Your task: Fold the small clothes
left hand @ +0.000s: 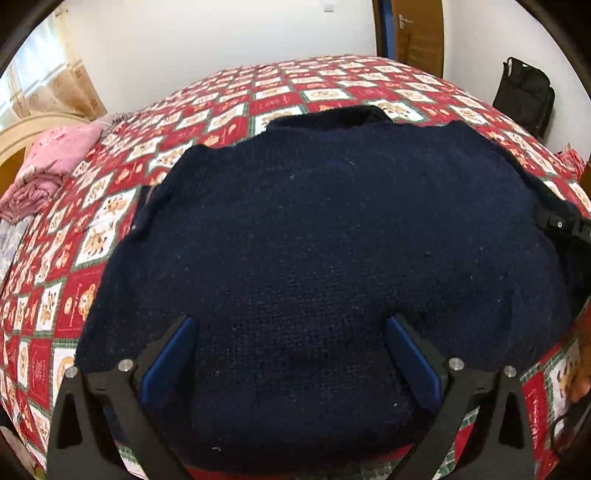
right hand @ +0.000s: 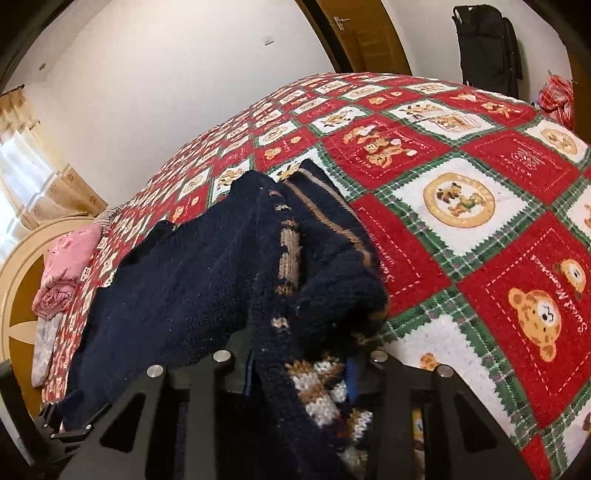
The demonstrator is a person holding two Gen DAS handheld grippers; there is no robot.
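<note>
A dark navy knitted sweater (left hand: 325, 240) lies spread on the red patchwork bedspread (left hand: 236, 99). My left gripper (left hand: 290, 350) is open, its blue-padded fingers (left hand: 173, 354) wide apart just above the sweater's near part. My right gripper (right hand: 301, 365) is shut on the sweater's right edge (right hand: 314, 295), lifting a bunched fold that shows the tan and white pattern of the inside. The right gripper also shows at the right edge of the left wrist view (left hand: 561, 223). The bunched knit hides most of the right fingers.
Folded pink clothes (left hand: 55, 166) lie at the bed's far left by a cream headboard (right hand: 22, 273). A black bag (left hand: 524, 96) stands against the wall on the right, next to a wooden door (left hand: 417, 29). Bedspread (right hand: 480, 229) extends right of the sweater.
</note>
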